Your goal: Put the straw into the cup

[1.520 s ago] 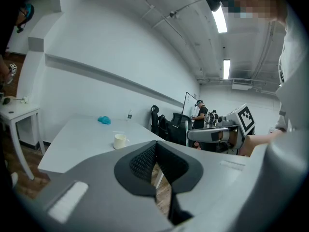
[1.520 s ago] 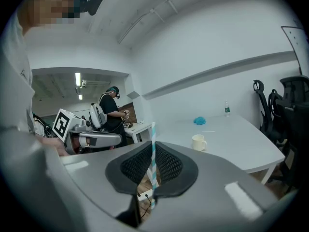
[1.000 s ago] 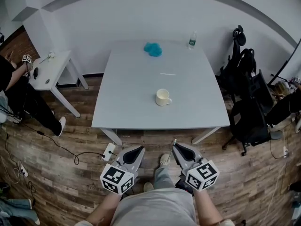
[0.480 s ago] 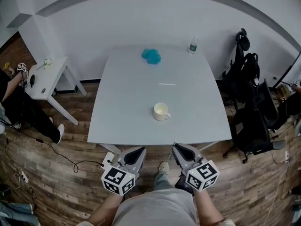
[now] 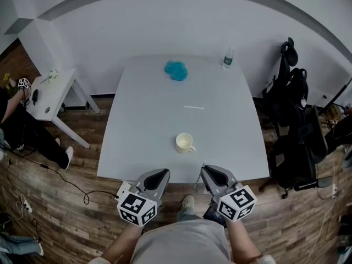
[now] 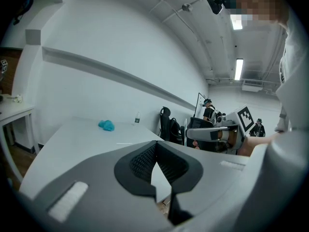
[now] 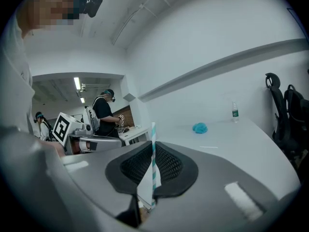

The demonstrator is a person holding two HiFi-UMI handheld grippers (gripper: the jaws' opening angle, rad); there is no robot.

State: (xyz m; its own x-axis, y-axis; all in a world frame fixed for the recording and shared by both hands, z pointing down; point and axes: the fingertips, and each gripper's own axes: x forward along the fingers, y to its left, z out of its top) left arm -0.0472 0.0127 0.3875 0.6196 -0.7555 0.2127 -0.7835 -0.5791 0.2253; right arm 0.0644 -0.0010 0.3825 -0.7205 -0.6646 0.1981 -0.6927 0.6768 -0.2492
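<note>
Head view: the white bench (image 5: pixel 137 142) carries a cream cup (image 5: pixel 185 143) near its front edge, handle to the right. A thin white strip (image 5: pixel 193 107) lies farther back, and a blue clump (image 5: pixel 176 70) and a clear bottle (image 5: pixel 227 57) sit near the far edge. Both tools hang just off the bench's near edge, short of the cup. The left gripper (image 5: pixel 160 175) is beside the right gripper (image 5: pixel 210 173), from which a thin straw (image 5: pixel 200 174) pokes out forward. A small side table (image 5: pixel 52 89) stands off to the left.

Left gripper view: the left gripper (image 6: pixel 155 151) has its jaws pressed together at the tips, with nothing between them. Beyond them lie the bench, the blue clump (image 6: pixel 106 125) and the bottle (image 6: pixel 137 119).

Right gripper view: the right gripper (image 7: pixel 153 158) has its jaws clamped on the straw (image 7: pixel 153 144). The straw is striped teal and white, and it stands upright between the ribbed pads, sticking out above and below them. The blue clump (image 7: pixel 200 127), the bottle (image 7: pixel 234 112) and the white strip (image 7: pixel 208 147) show on the bench behind. A person (image 7: pixel 104 111) stands in the background.
</note>
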